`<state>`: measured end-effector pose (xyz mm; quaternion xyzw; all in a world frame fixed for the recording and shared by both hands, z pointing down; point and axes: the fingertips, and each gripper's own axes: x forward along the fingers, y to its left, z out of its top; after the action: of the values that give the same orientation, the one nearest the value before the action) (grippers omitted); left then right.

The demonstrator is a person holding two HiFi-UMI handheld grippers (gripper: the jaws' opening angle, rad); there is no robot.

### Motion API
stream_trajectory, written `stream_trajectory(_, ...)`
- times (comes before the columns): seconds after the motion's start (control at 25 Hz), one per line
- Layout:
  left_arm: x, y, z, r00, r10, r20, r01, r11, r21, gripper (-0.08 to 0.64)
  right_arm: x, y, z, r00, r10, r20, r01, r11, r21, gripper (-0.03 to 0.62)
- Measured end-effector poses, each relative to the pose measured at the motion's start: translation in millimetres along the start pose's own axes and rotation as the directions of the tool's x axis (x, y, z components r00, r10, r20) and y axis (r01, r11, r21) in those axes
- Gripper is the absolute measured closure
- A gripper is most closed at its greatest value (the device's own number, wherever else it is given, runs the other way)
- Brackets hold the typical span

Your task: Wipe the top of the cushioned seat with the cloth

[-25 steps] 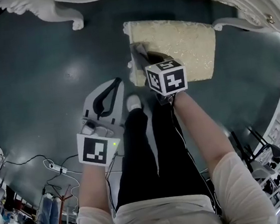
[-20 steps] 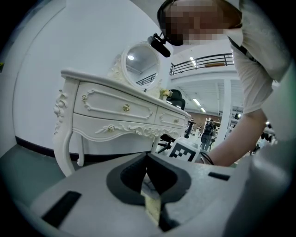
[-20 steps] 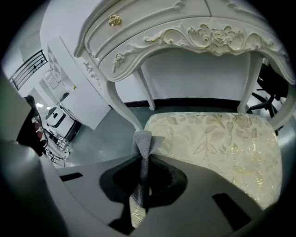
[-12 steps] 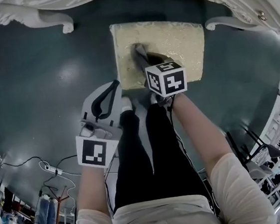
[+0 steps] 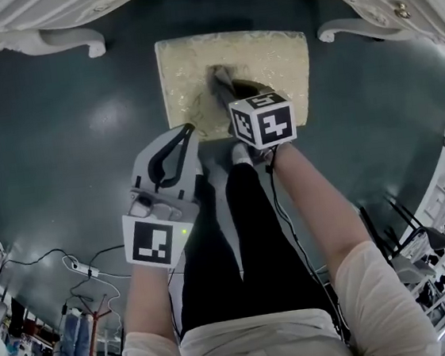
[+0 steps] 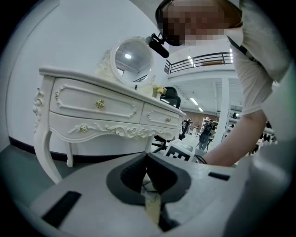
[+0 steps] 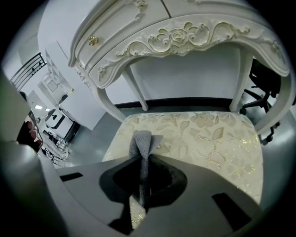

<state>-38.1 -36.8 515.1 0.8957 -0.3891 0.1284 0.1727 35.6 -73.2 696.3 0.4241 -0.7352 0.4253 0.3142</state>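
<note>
The cushioned seat is a cream stool with a gold floral top, standing in front of the person's feet. A grey cloth rests on the seat's front middle, pinched upright between the jaws of my right gripper. In the right gripper view the cloth sticks up out of the shut right gripper just above the cushion. My left gripper hangs over the floor left of the person's legs, near the seat's front left corner. The left gripper is shut and holds nothing.
A white carved dressing table stands over the far side of the seat, its legs on either side. It carries a round mirror. A power strip and cables lie on the dark floor at left. A black office chair is at right.
My right gripper has dragged the cloth from the seat's left edge towards the middle of its front part. The left gripper has barely moved.
</note>
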Motion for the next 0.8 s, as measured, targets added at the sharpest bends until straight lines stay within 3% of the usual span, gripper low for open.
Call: stream_trajectory(0.8, 62.3, -71.6, 1.2, 0.998, -0.045, -0.038, 0.046, 0.999, 0.026, 0.558, -49.9, -99.3, -14.4, 0.999, -0.038, 0.017, 0.037, 0.998, 0.056, 0.561)
